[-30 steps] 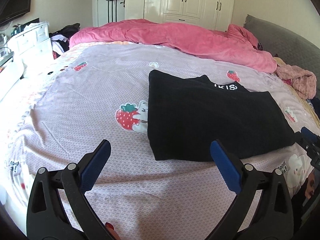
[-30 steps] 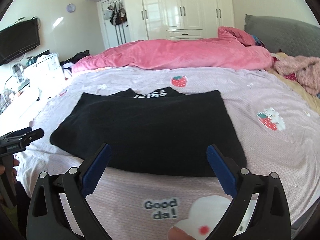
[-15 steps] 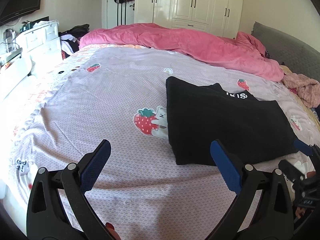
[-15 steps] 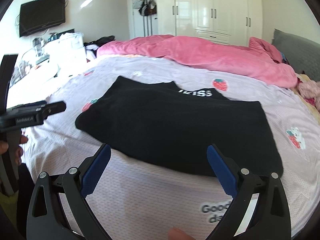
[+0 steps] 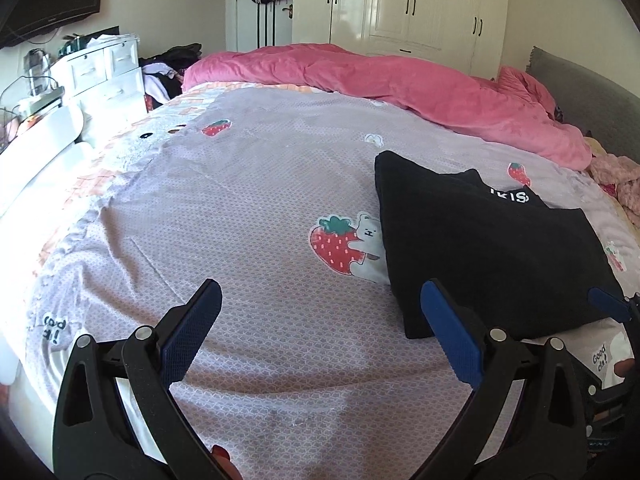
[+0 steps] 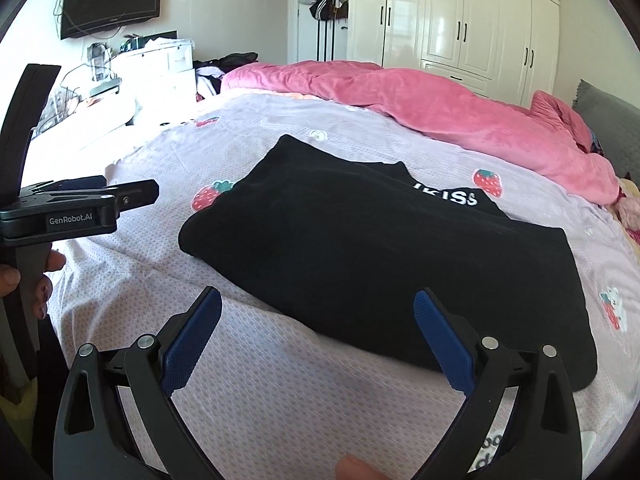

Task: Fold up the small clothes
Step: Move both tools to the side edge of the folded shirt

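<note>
A black garment [image 6: 384, 264] lies flat on the lilac strawberry-print bedsheet [image 5: 240, 208], already doubled into a rough rectangle with white lettering showing at its far edge; in the right wrist view it fills the centre and runs toward three o'clock, while in the left wrist view it sits at about three o'clock, its near corner just beyond the right-hand finger; the left gripper [image 5: 320, 332] hangs above bare sheet with its fingers spread wide and nothing between them; the right gripper [image 6: 318, 340] is likewise wide apart and empty, poised just short of the garment's near edge; a pink quilt [image 6: 420, 108] is bunched at twelve o'clock, well apart from the work; judging by the tidy shape, the fold seems partly done and this is a pause between folds, neither tool touching the cloth; the next move probably calls for each gripper to pinch a corner of one edge, lift it low, and carry it across to halve the garment, keeping the layers aligned so they do not slide.
</note>
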Action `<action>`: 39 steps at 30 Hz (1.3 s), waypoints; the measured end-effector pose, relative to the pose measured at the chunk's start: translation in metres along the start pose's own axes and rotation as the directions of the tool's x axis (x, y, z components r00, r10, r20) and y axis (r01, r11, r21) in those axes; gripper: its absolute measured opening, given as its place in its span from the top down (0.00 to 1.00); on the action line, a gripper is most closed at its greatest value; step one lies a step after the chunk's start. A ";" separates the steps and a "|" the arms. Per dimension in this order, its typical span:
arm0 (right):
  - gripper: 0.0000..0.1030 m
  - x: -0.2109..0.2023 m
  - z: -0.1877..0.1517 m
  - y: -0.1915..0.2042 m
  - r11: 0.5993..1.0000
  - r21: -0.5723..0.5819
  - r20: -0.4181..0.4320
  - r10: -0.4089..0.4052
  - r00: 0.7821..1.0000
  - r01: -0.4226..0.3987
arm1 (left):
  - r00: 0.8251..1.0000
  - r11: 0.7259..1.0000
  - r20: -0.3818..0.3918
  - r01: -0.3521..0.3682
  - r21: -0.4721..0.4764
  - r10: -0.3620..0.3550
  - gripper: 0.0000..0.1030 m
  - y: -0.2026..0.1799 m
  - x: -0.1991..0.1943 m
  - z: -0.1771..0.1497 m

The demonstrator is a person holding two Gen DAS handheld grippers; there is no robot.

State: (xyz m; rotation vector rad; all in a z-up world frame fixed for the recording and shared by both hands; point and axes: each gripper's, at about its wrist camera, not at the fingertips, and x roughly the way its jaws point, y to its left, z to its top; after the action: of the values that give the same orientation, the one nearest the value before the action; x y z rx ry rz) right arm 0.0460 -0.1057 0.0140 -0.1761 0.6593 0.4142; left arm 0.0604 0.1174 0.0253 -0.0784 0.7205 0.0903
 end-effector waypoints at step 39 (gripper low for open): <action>0.06 0.089 0.017 0.052 0.987 -0.153 -0.100 -0.060 0.993 0.044 | 0.996 0.999 -0.084 -0.044 -0.017 0.042 0.09 -0.007 0.094 0.064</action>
State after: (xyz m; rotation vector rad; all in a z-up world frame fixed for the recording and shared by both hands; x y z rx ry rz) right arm 0.0965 -0.0261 -0.0298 -0.3599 0.7252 0.4062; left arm 0.1740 0.1220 0.0113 -0.0853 0.8051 0.1355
